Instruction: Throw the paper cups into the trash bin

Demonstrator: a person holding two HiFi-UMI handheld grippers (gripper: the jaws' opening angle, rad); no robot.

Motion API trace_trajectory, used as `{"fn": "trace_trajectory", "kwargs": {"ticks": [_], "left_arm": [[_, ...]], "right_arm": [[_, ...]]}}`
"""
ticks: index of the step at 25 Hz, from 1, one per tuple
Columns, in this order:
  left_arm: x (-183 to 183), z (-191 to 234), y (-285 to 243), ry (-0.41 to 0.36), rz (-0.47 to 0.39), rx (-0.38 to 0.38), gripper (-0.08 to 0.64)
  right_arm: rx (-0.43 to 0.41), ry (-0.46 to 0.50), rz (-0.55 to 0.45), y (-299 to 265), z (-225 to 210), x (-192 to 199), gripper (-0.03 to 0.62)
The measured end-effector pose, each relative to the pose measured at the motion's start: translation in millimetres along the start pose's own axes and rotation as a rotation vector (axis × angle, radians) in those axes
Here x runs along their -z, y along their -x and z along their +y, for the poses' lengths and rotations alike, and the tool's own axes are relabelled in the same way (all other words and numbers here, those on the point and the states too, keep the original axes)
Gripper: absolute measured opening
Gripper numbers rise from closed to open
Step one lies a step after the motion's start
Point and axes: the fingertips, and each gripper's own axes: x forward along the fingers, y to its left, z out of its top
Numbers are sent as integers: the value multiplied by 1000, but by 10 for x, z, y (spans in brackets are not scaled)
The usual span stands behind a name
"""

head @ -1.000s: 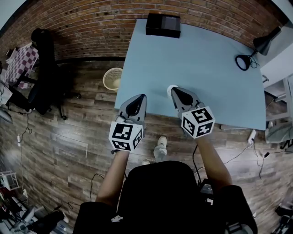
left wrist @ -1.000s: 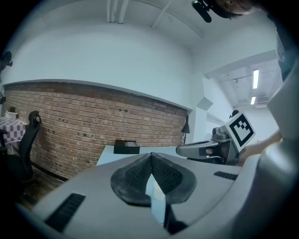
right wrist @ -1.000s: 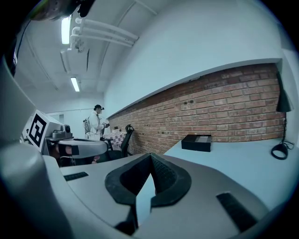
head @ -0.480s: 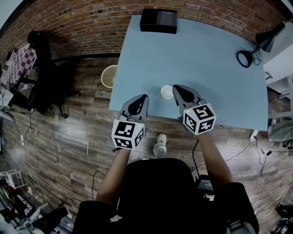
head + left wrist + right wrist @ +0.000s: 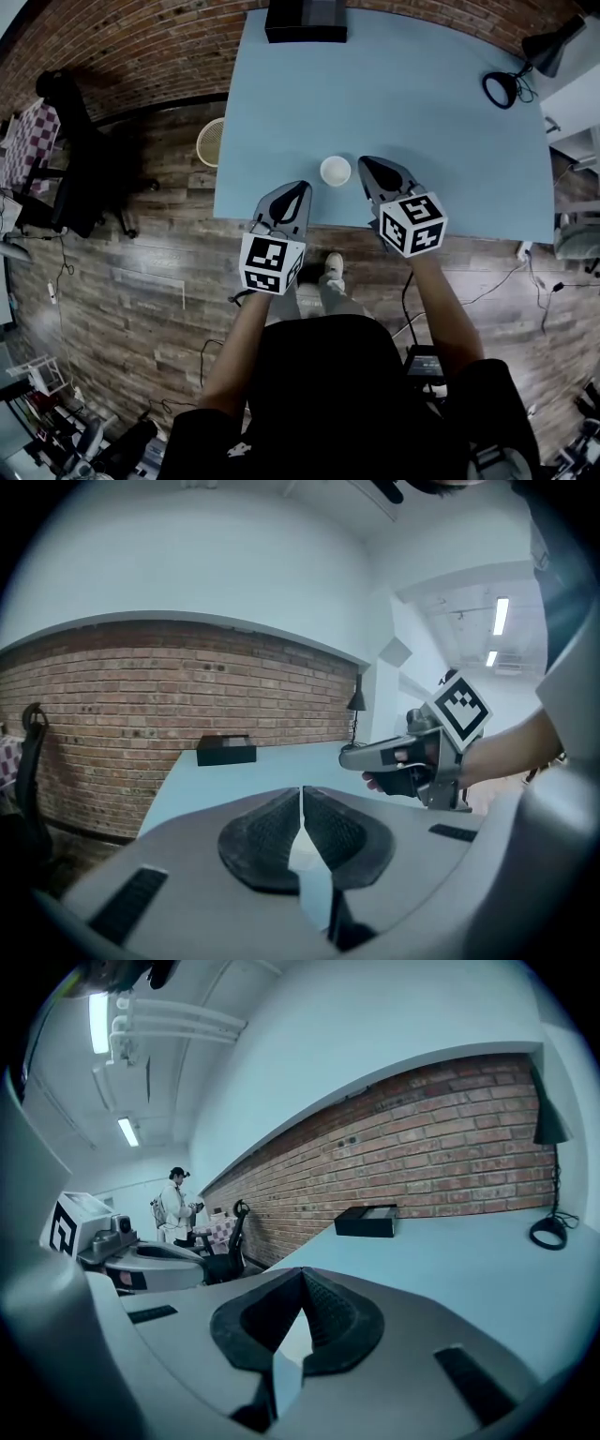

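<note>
my left gripper: jaws together, empty | my right gripper: likewise | paper cup: upright on table, between my tips | trash bin: floor, left of table

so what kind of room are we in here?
Probably an office or lab workroom: a large blue table with a desk lamp, a black office chair beside it, and a bare brick wall.
</note>
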Motion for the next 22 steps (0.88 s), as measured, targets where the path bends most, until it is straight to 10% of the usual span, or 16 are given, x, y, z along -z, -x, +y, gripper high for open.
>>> {"fn": "trace_trajectory", "kwargs": {"ticks": [22], "left_arm": [[802,-42,-928,-33,202,300,410]], "right_arm": [[358,-177,47,385,-541,490,-5]]}}
